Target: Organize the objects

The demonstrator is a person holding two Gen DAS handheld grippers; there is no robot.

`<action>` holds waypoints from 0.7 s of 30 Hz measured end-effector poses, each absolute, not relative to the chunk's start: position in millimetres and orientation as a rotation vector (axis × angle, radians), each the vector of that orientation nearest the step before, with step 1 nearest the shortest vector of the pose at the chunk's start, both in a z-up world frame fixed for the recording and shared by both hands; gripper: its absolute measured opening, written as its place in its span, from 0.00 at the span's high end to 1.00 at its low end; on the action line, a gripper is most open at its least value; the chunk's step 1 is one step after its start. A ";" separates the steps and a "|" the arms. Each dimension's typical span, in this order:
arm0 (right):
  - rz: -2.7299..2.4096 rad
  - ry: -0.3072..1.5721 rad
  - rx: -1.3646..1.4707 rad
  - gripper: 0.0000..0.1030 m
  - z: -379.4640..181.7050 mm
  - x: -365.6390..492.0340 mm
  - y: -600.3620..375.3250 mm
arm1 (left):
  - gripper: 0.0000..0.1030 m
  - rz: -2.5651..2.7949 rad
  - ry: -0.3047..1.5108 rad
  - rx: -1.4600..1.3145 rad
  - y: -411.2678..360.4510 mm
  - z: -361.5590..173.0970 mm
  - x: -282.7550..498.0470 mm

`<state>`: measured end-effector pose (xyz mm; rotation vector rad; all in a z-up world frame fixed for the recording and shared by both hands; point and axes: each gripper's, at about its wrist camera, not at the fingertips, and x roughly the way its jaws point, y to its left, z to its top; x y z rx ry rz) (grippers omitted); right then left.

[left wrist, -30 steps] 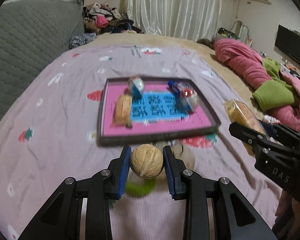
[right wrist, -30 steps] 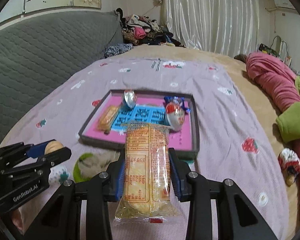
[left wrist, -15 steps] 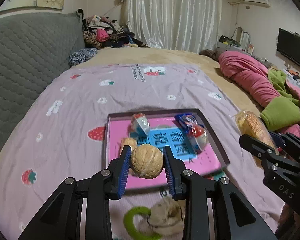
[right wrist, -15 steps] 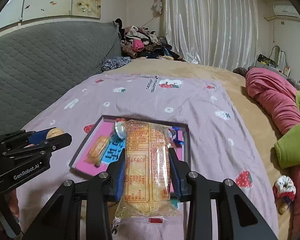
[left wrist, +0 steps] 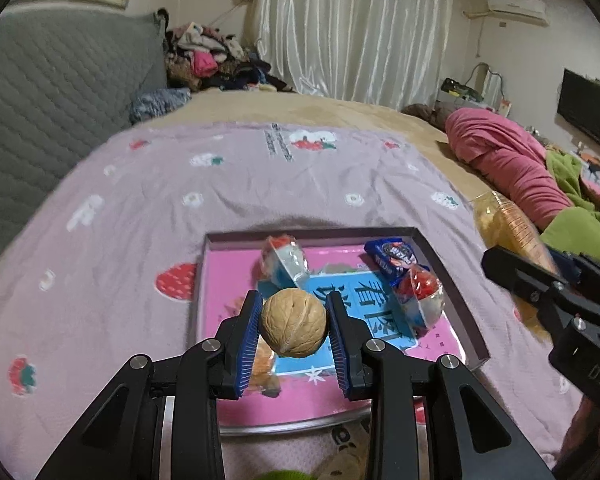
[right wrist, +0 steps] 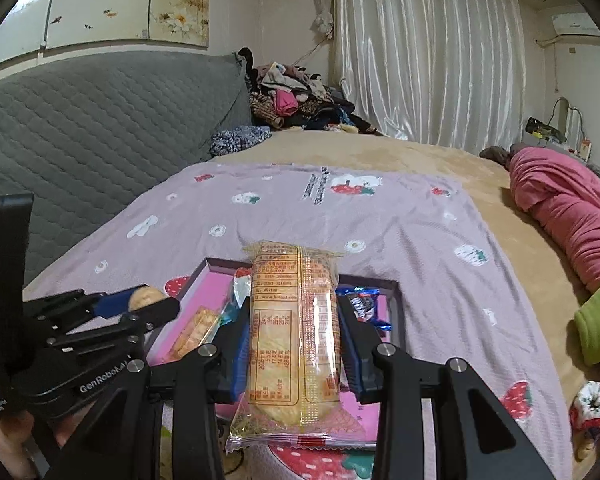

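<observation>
Delivery step: we hold a walnut [left wrist: 293,328] pinched in the left claw [left wrist: 293,330] and a cracker packet [right wrist: 294,340] pinched in the right claw [right wrist: 292,344], both above the pink tray [left wrist: 440,258]; next, we judge, lower and release.

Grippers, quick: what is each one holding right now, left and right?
Left gripper: closed on the walnut, above the pink tray.
Right gripper: closed on the cracker packet.

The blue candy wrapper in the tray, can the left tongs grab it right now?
Probably not yet. The left tongs are already shut on a walnut, so there's no room for the blue candy wrapper. Nothing blocks the way to it in the tray; the walnut must go down first.
</observation>
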<state>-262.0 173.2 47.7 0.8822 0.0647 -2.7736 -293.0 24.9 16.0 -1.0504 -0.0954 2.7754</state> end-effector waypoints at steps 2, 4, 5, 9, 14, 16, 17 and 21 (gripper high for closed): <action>-2.761 0.053 0.894 0.63 35.3 -267.5 170.2 | 0.68 2.779 -0.105 -1.066 23.3 2.6 -297.9; -2.747 0.046 0.903 0.63 22.8 -270.8 168.3 | 0.68 2.776 -0.107 -1.079 22.5 -10.0 -301.6; -2.744 0.047 0.909 0.63 16.7 -272.5 167.4 | 0.68 2.778 -0.101 -1.077 22.9 -14.2 -302.2; -2.728 0.068 0.942 0.63 -4.3 -281.4 165.2 | 0.68 2.779 -0.085 -1.074 26.7 -27.7 -307.9; -2.725 0.080 0.954 0.63 -19.7 -284.6 166.7 | 0.68 2.774 -0.079 -1.073 26.5 -43.9 -316.4; -2.725 0.080 0.974 0.63 -26.1 -287.8 169.2 | 0.68 2.760 -0.080 -1.095 25.8 -49.3 -319.7; -2.727 0.082 0.979 0.63 -27.9 -288.7 170.7 | 0.68 2.755 -0.083 -1.093 25.8 -51.4 -320.5; -2.727 0.073 0.999 0.63 -33.9 -293.6 174.6 | 0.68 2.749 -0.076 -1.105 27.1 -56.6 -323.7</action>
